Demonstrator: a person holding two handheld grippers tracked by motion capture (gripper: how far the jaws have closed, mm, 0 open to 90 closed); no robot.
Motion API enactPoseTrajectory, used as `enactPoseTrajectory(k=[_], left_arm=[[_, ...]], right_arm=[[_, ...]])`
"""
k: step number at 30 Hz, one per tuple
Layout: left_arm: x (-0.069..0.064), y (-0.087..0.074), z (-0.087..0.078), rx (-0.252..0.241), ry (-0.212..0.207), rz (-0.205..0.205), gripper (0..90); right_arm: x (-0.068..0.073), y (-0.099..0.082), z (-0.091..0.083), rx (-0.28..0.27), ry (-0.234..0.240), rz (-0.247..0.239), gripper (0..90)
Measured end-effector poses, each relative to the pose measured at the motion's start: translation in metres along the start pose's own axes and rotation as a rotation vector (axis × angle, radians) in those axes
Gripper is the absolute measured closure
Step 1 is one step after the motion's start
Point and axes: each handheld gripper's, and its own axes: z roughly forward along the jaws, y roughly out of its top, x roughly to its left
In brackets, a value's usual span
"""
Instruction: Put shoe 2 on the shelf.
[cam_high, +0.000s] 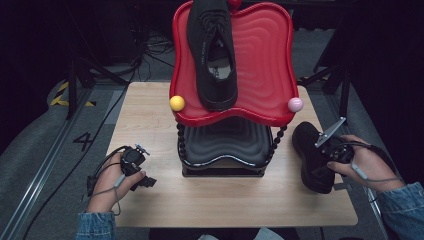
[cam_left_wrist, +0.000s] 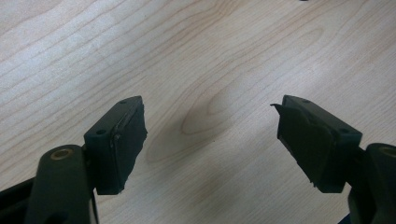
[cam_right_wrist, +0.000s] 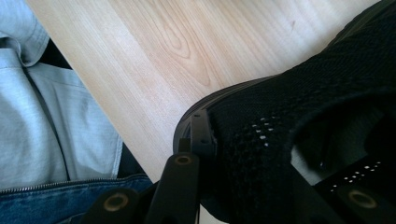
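A black knit shoe (cam_high: 311, 156) is at the table's right side, with my right gripper (cam_high: 334, 152) shut on its heel end. In the right gripper view the shoe (cam_right_wrist: 299, 140) sits between the jaws, one black finger (cam_right_wrist: 201, 135) pressed against its outer side. A second black shoe (cam_high: 212, 50) lies on the red upper tray (cam_high: 265, 60) of a two-tier rack. My left gripper (cam_high: 145, 181) rests low over the table at the left, its jaws open, with bare wood between the pads (cam_left_wrist: 126, 140).
The rack's black lower tray (cam_high: 225, 142) sits under the red one at the table's middle. A yellow ball (cam_high: 176, 103) and a pink ball (cam_high: 295, 104) top its front posts. The table's near edge (cam_right_wrist: 116, 126) is close by the shoe; cables and stands lie on the floor behind.
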Motion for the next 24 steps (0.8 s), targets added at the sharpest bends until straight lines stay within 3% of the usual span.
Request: enactPoseTrajectory(k=[15,24], left_arm=[[0.0,-0.001,0.0,0.0,0.001,-0.003,24.4],[-0.001,0.0,0.0,0.002,-0.001,0.005,24.3]], right_arm=[[0.017,0.011,-0.058,-0.04,-0.033,-0.041,84.3],[0.022,0.016,-0.083,-0.064,-0.054,-0.049,84.3]])
